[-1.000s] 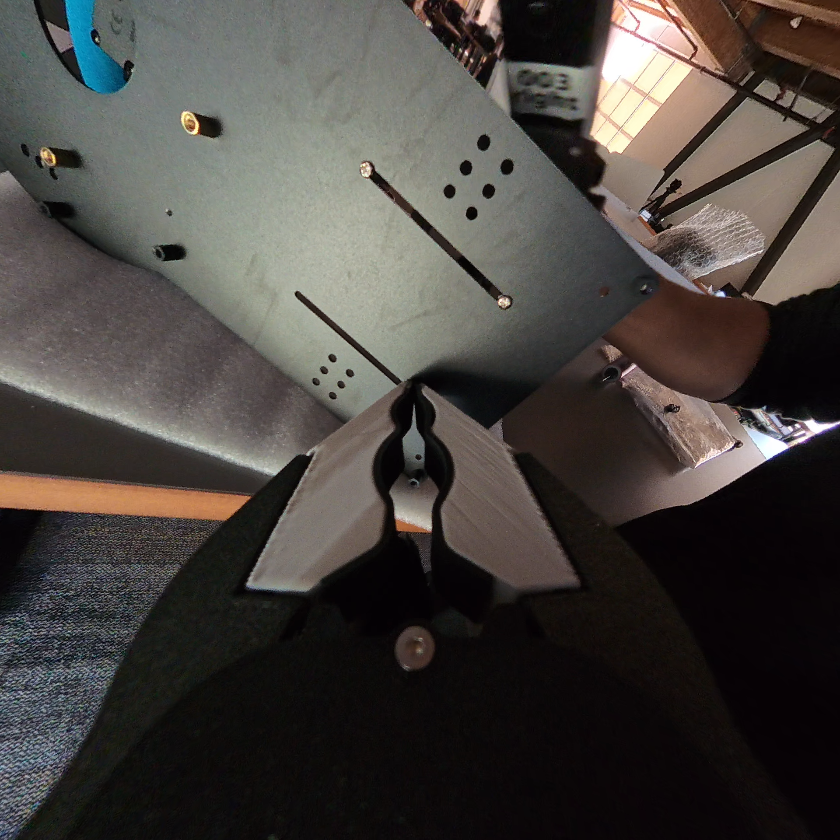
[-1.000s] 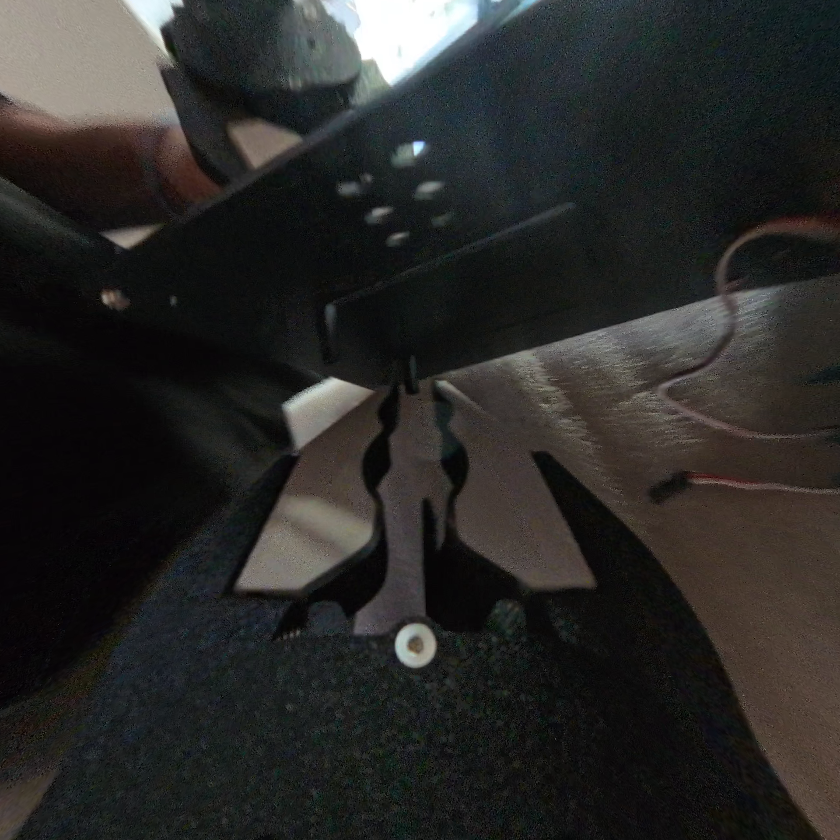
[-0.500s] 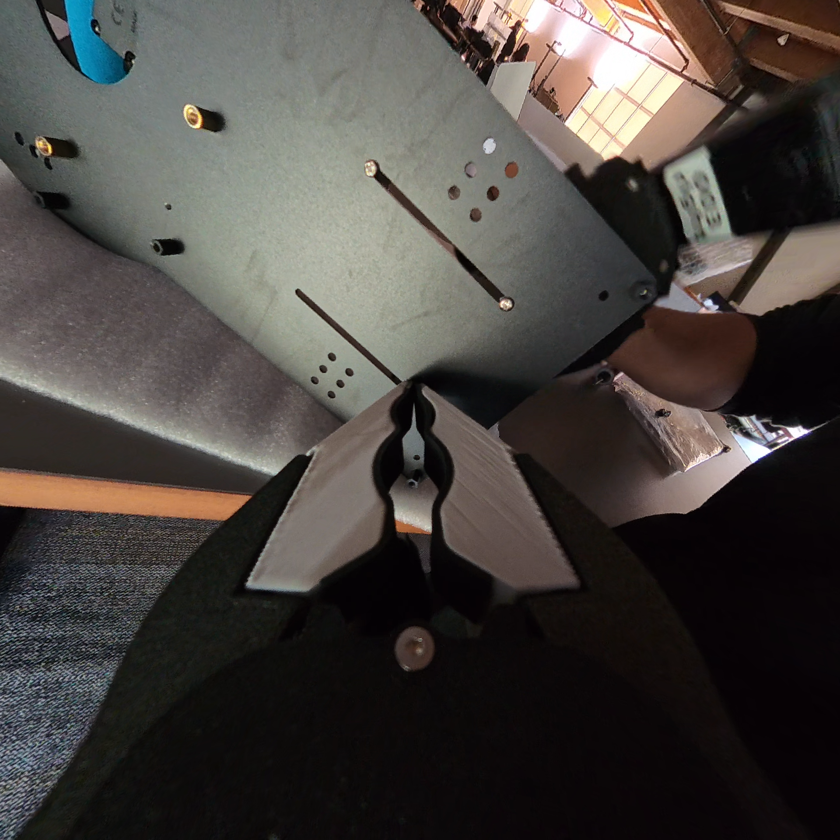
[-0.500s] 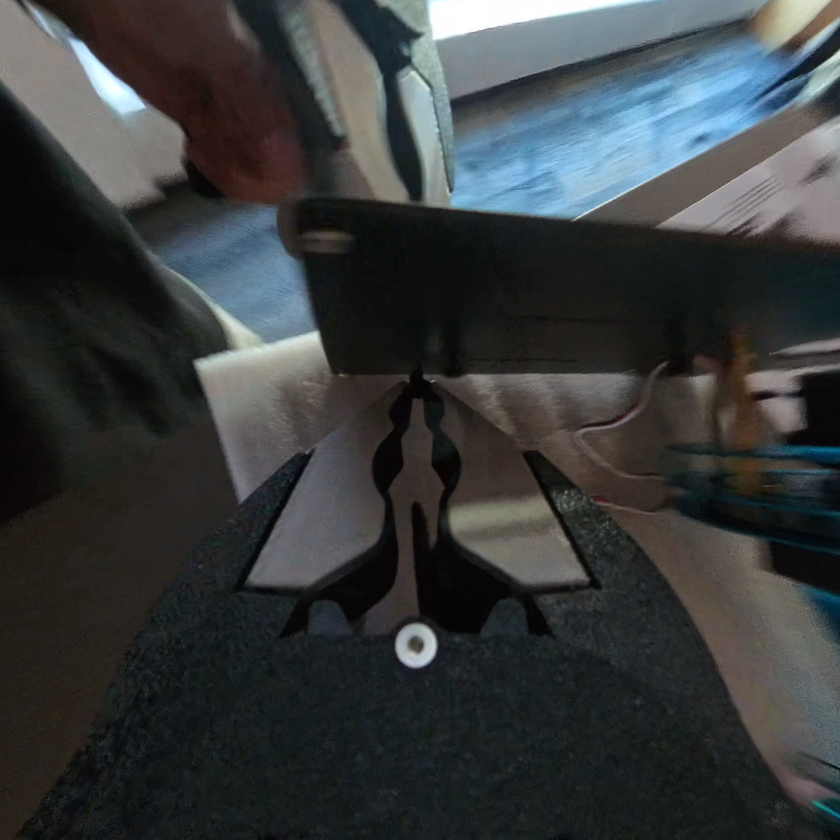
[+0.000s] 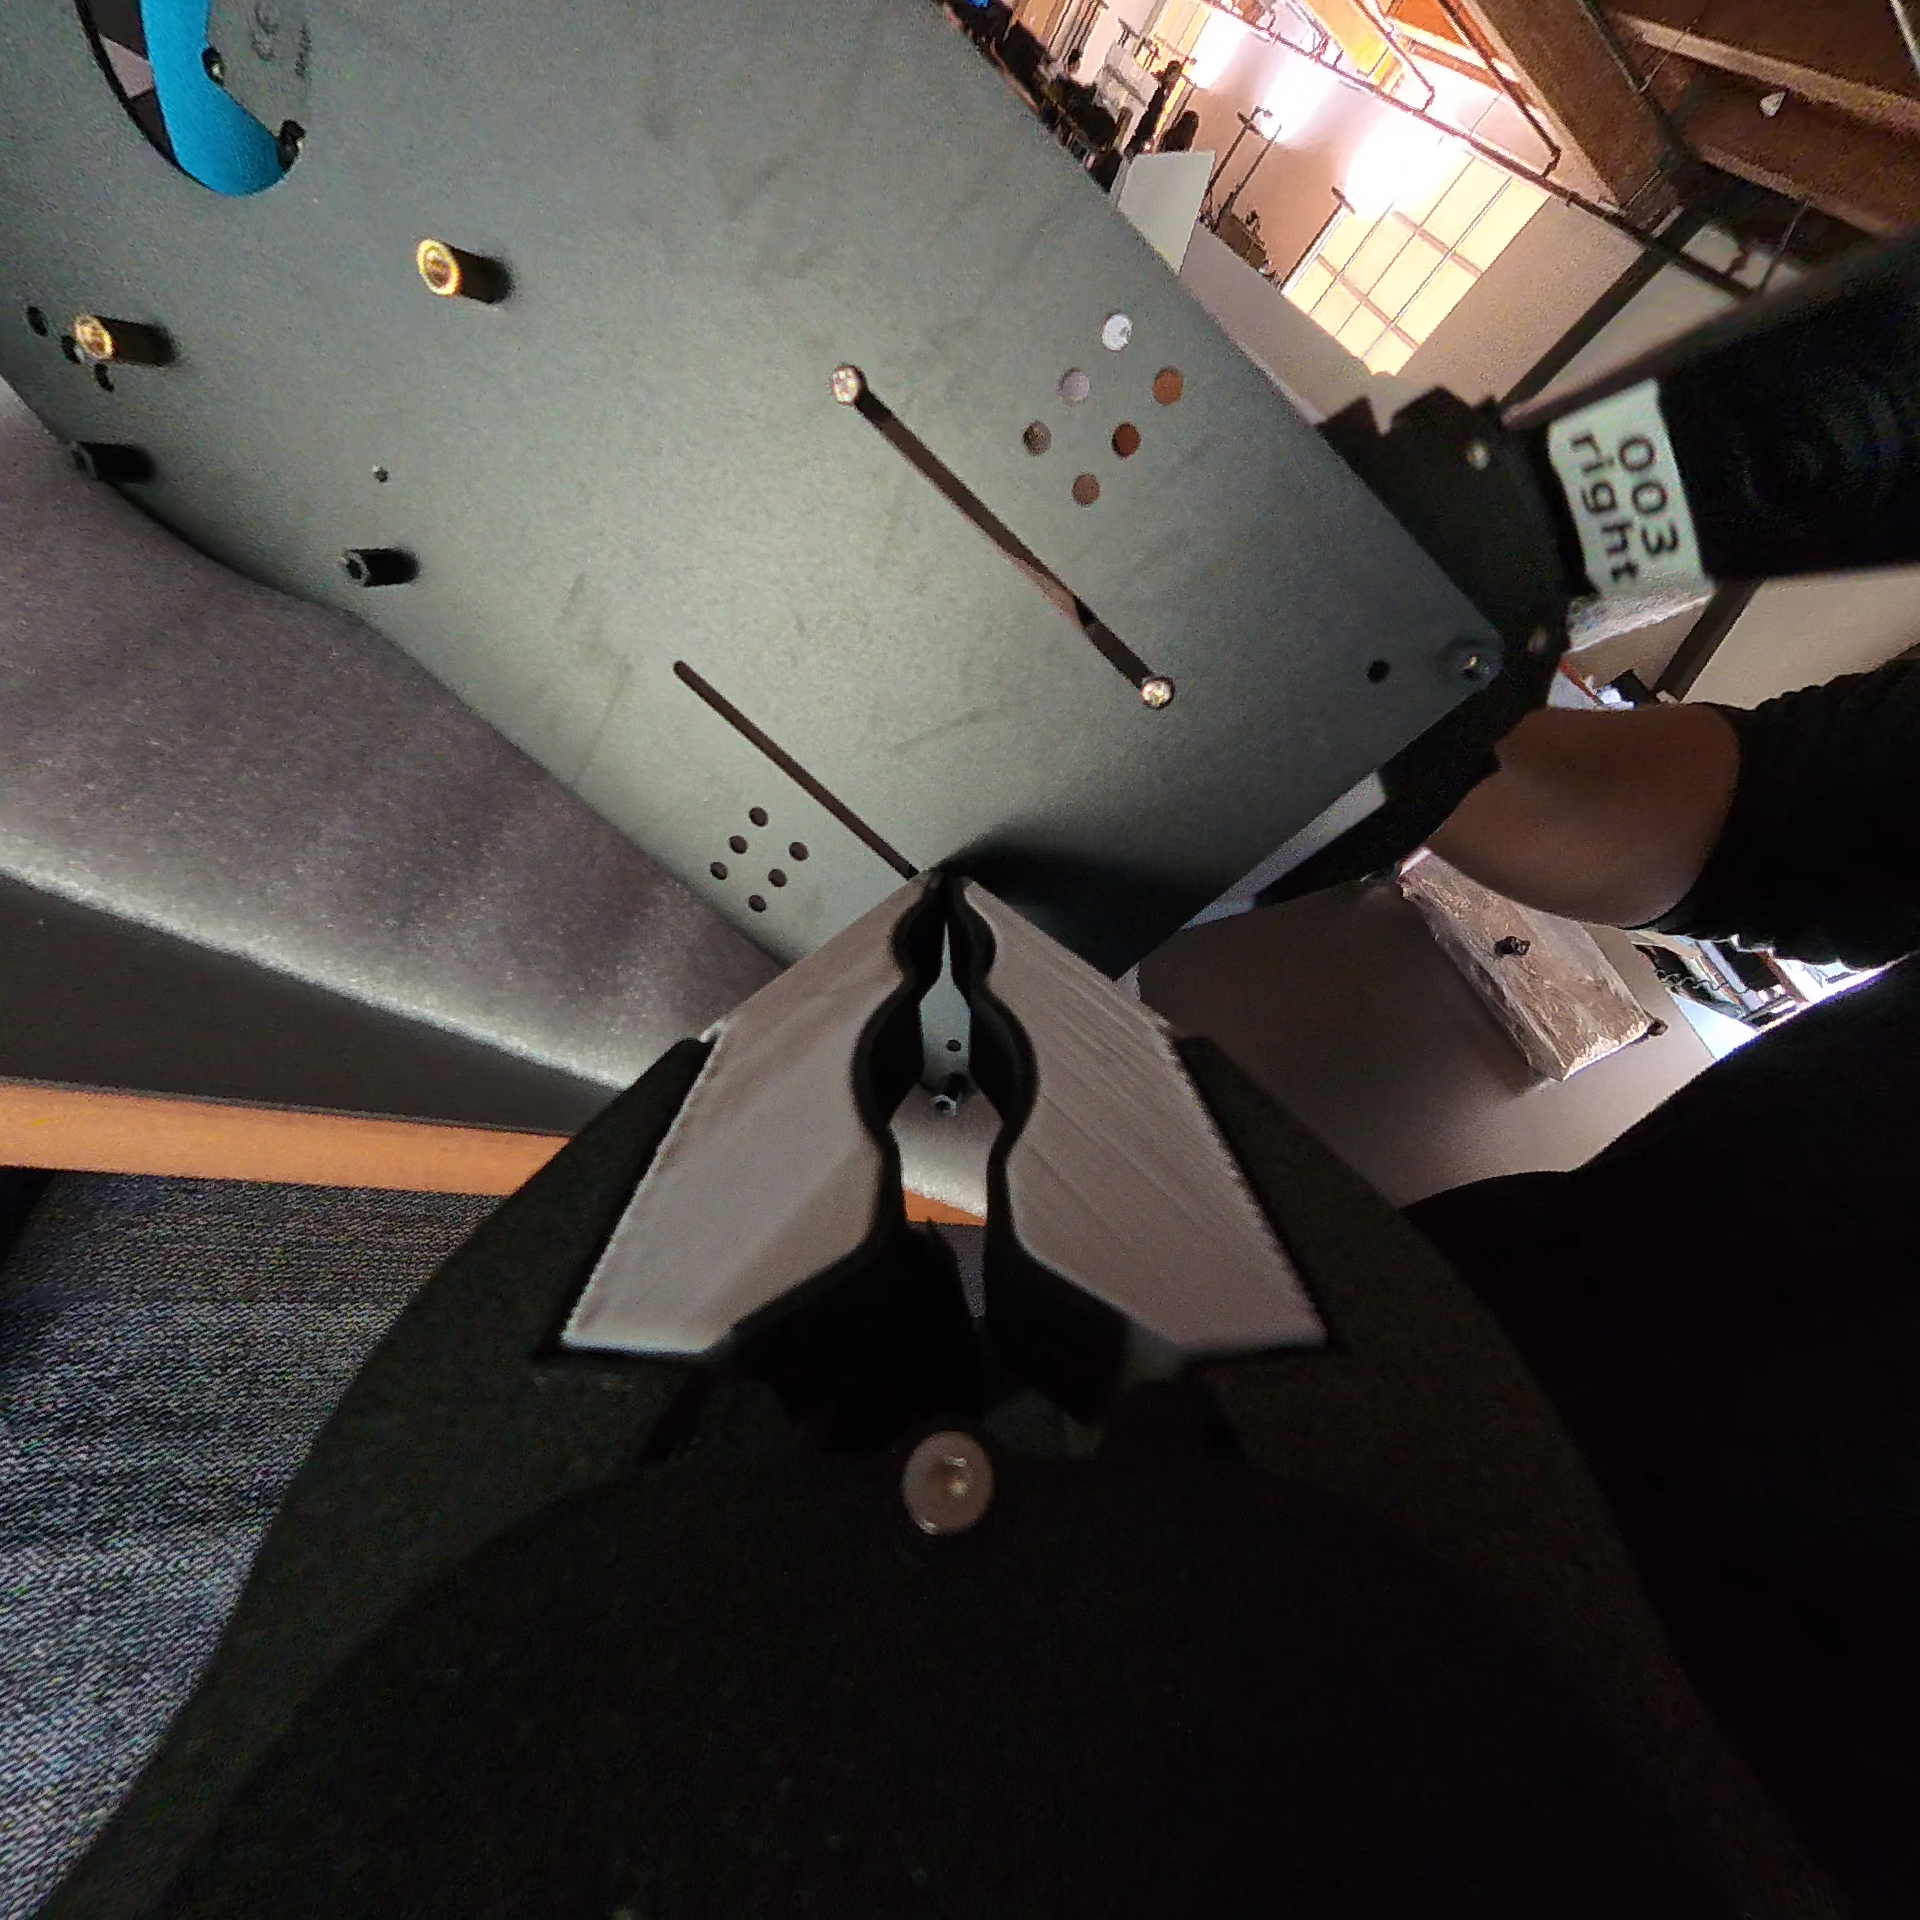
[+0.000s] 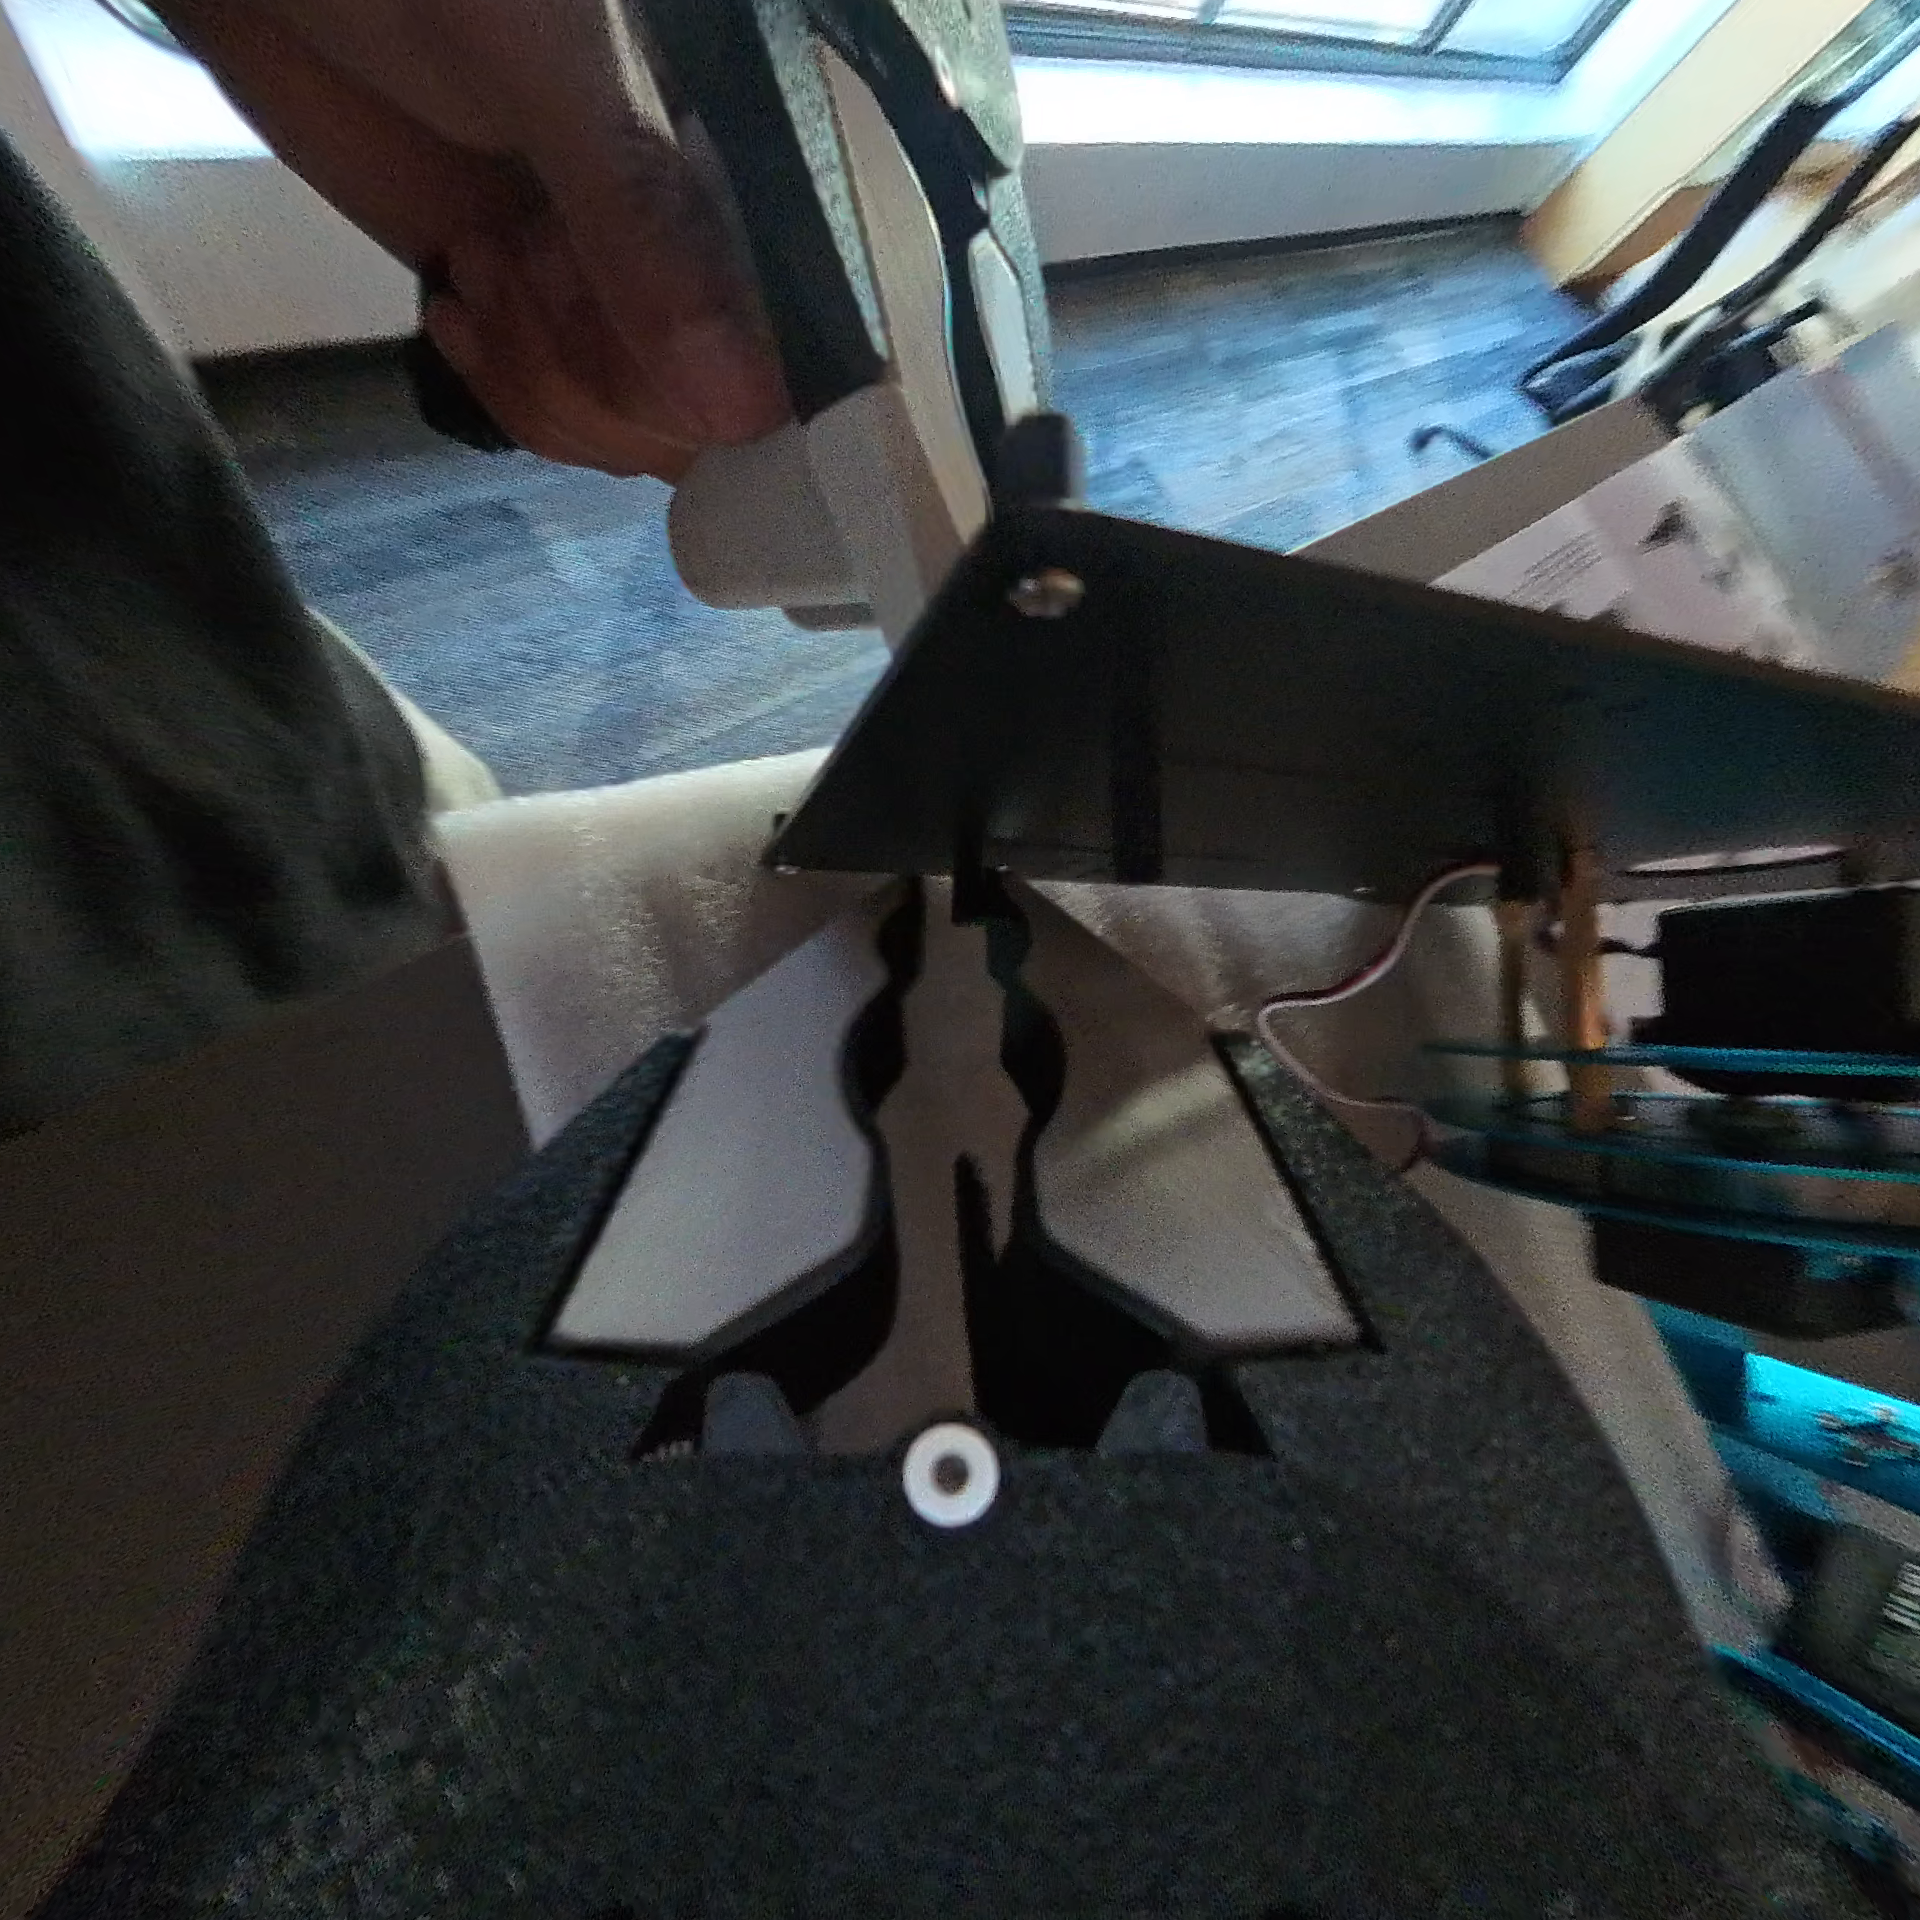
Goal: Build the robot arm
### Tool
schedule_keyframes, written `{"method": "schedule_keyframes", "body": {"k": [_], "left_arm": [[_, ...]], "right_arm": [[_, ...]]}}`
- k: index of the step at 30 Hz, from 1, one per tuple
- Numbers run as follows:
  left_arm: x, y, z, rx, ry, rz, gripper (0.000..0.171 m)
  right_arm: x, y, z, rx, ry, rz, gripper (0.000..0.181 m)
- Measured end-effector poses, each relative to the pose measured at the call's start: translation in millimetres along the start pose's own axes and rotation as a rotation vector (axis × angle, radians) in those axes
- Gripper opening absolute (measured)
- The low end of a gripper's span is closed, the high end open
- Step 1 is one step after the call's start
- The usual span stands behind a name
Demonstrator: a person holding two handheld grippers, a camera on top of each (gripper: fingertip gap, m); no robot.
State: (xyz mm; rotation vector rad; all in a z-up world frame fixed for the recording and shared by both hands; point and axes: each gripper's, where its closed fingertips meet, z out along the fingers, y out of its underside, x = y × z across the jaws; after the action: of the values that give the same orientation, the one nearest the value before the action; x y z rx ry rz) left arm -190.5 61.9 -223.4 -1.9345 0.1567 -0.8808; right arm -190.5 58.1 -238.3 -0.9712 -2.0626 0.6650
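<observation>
- The left gripper (image 5: 943,883) has its two pale fingers pressed together on the near corner of a dark metal plate (image 5: 665,436), pinching the plate's edge between the tips.
- The metal plate is tilted, rising up and away from that pinched corner, above a grey foam sheet (image 5: 229,748) that lies on a wood-edged table (image 5: 239,1138).
- On the plate, beyond the pinched corner, are two narrow slots, two clusters of small round holes, and several short standoffs, two of them brass-tipped (image 5: 442,268).
- Near the plate's far top edge a round cut-out shows a blue part (image 5: 213,135) behind it.
- At the plate's right corner, seen from the left wrist view, the right gripper (image 5: 1455,582) meets the edge beside a small screw, with a white label on its black body and a forearm (image 5: 1579,810) behind it.
- In the right wrist view the right gripper (image 6: 961,904) has its fingers close together at the plate's (image 6: 1299,748) lower edge; motion blur keeps me from telling whether they actually clamp it.
- Above the plate's corner in that view, a hand (image 6: 582,281) grips the left gripper's handle.
- Below the plate's right side hang a thin white and red wire (image 6: 1340,997), a black block (image 6: 1787,987) and blue-edged clear layers (image 6: 1683,1112), all blurred.
</observation>
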Motion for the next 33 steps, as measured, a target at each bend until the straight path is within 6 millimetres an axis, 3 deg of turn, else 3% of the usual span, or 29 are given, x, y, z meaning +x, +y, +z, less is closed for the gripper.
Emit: {"method": "schedule_keyframes", "body": {"k": [2,4,8,9,11,13,17,21,29,31,33], "left_arm": [[0.0,0.0,0.1,0.002,0.003,-0.003,0.000],[-0.1,-0.1,0.0,0.004,0.006,-0.005,0.000],[0.5,-0.1,0.7,0.011,0.010,-0.008,0.000],[0.8,0.1,1.1,0.012,0.012,-0.008,0.000],[1.0,0.1,1.6,0.015,0.012,-0.009,0.000],[1.2,-0.3,1.5,0.018,0.011,-0.011,0.000],[3.3,-9.6,-6.0,0.076,0.019,-0.051,0.000],[2.3,4.4,-3.8,0.009,-0.024,0.009,0.000],[3.6,3.4,0.4,0.025,-0.026,0.011,0.000],[4.2,3.5,0.1,0.022,-0.018,0.014,0.000],[4.6,4.1,0.4,0.018,-0.014,0.020,0.000]], "right_arm": [[3.7,2.0,4.4,-0.011,0.016,-0.026,0.006],[2.5,1.4,5.3,-0.003,-0.084,0.064,0.005],[-5.8,-4.1,0.5,0.067,-0.549,0.659,0.004],[-5.9,-5.0,-0.5,0.086,-0.610,0.737,0.004],[-5.7,-4.0,0.3,0.098,-0.578,0.691,0.005],[-3.8,-1.3,0.2,0.080,-0.464,0.535,0.007],[-8.6,8.9,-0.1,0.002,-0.385,0.439,0.026],[-4.5,2.8,-3.9,0.049,-0.308,0.379,0.018],[2.7,7.0,2.5,0.019,-0.241,0.223,0.005],[3.2,6.7,3.2,0.021,-0.316,0.324,0.004],[1.4,3.0,0.0,0.048,-0.537,0.671,0.004]]}}
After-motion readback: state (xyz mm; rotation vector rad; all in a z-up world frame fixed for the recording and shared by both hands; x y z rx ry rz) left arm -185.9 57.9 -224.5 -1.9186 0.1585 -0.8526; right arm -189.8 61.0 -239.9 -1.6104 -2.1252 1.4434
